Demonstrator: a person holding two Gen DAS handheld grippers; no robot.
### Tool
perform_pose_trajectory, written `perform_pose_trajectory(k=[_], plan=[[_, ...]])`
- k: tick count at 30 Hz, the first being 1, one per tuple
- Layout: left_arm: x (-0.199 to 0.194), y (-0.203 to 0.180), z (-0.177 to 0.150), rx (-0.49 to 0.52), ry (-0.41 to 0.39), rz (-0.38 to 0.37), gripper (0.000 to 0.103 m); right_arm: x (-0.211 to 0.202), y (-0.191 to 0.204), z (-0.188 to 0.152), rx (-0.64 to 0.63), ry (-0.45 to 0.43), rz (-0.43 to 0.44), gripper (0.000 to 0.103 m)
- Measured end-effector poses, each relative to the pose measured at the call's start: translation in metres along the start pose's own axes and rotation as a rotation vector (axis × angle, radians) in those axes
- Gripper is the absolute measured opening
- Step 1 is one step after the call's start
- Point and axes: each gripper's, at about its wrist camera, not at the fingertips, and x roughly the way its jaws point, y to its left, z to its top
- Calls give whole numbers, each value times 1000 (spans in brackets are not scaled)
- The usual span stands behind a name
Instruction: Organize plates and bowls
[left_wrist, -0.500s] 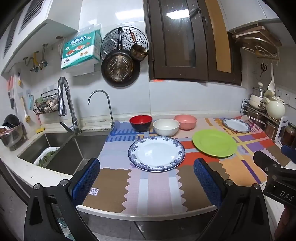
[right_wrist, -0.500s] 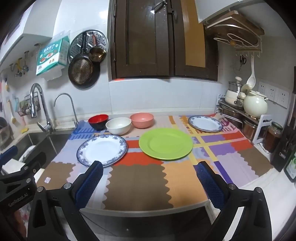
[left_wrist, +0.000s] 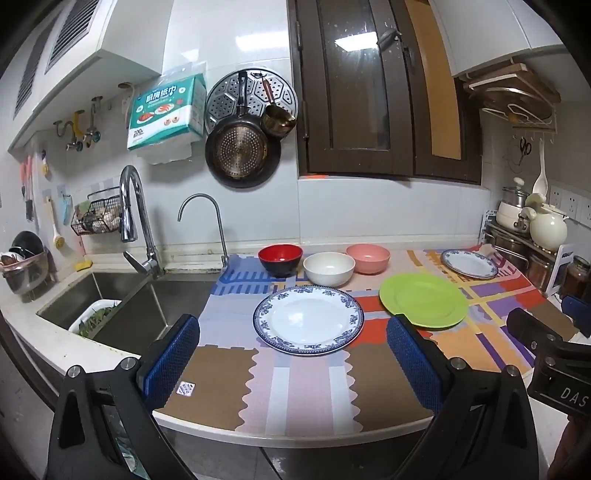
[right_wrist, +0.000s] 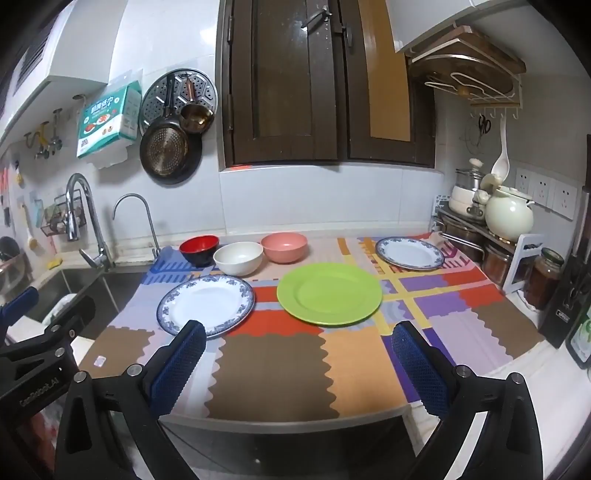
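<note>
Large plate (left_wrist: 308, 319): lying flat on the mat's left half, nearest the front edge, blue patterned rim, white centre, nothing on it.
Green plate (right_wrist: 328, 293): lying flat just right of the large plate, apart from it.
Small plate (right_wrist: 409, 253): lying at the mat's far right, same blue rim, well apart from the other two plates.
Red bowl (left_wrist: 280, 259): standing upright at the back left, black outside.
White bowl (left_wrist: 328, 268): standing upright just right of the red bowl, close behind the large plate.
Pink bowl (left_wrist: 368, 257): standing upright at the right end of the bowl row, just beside the white bowl.
Mat (right_wrist: 269, 365): covering the counter under all six pieces, patchwork colours.
Left gripper (left_wrist: 291, 363): hovering in front of the counter edge, fingers standing wide apart, nothing between them, facing the large plate.
Right gripper (right_wrist: 299, 367): hovering in front of the counter edge, fingers standing wide apart, holding nothing, facing the green plate.
Sink (left_wrist: 147, 314): sitting left of the mat, a white basket with greens inside it.
Faucet (left_wrist: 138, 221): standing behind the sink.
Pan (left_wrist: 240, 151): hanging on the wall above the bowls.
Kettle (right_wrist: 509, 216): sitting on a rack right of the small plate.
</note>
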Motion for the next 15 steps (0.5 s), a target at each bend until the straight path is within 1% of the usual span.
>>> perform_pose_trajectory(k=[15], plan=[[0, -1, -1, 1, -3, -2, 103, 1, -3, 2, -1, 0, 7, 102]])
